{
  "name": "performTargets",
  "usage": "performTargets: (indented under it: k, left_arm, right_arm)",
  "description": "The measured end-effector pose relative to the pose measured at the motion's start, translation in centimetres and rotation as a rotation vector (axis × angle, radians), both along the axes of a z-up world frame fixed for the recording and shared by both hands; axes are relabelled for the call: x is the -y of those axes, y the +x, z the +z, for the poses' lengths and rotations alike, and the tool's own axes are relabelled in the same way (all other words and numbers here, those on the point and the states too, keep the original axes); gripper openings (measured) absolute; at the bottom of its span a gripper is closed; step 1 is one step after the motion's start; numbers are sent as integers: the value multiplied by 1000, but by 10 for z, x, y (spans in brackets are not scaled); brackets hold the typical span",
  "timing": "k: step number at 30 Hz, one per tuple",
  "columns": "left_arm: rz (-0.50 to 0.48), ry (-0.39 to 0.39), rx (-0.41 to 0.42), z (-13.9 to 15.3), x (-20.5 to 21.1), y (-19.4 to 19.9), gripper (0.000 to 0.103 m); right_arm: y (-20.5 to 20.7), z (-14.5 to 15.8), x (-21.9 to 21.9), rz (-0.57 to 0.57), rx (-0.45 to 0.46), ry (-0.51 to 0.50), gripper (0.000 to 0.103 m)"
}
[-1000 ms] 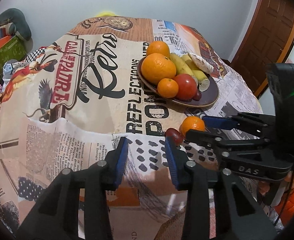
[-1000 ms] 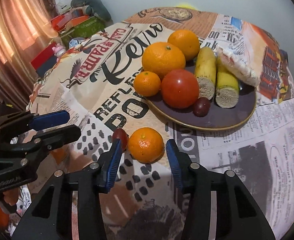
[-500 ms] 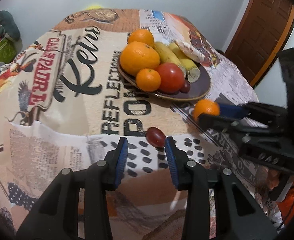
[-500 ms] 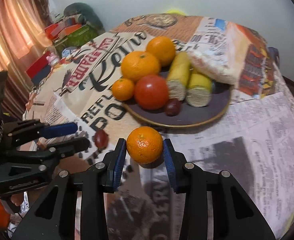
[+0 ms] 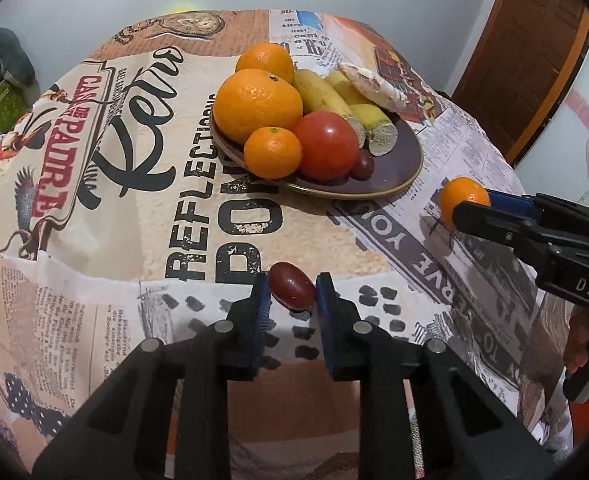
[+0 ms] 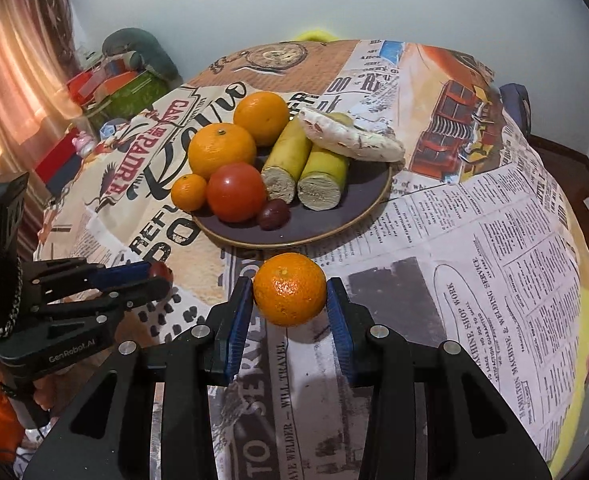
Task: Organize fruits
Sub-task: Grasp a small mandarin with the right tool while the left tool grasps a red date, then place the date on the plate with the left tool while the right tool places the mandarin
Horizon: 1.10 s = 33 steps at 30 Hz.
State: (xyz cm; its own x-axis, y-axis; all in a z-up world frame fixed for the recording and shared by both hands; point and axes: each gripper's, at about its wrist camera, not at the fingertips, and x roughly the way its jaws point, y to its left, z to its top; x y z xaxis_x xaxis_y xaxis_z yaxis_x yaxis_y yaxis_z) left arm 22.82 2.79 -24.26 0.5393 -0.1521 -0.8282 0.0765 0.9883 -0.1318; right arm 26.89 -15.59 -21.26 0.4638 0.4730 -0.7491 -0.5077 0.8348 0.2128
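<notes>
From the left wrist view, my left gripper (image 5: 292, 294) tips down at the bench (image 5: 94, 280). Its jaws squeeze tight on a red grape (image 5: 292, 290) near the front edge, well short of the plate (image 5: 398, 164).

From the right wrist view, my right gripper (image 6: 290, 300) also tips down. Its jaws are partly closed around a small orange (image 6: 290, 289), pressing both sides, just in front of the plate (image 6: 358, 216).
</notes>
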Motion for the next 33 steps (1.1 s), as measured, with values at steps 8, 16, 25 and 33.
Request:
performTargets:
  k: [8,16,25,33]
  left_arm:
    - [-22,7,23,8,7,-3,22]
    - [-15,-5,100,38,9,-1,22]
    - [-17,-15,182,67,13,17,22]
    - [-10,-8,233,78,16,40,22]
  right_arm:
    - [-2,3,0,-1,10,7,35]
    - [-1,16,7,-16,51,18,35]
    - [15,31,17,-42,99,41,35]
    - [34,38,15,-52,136,62,35]
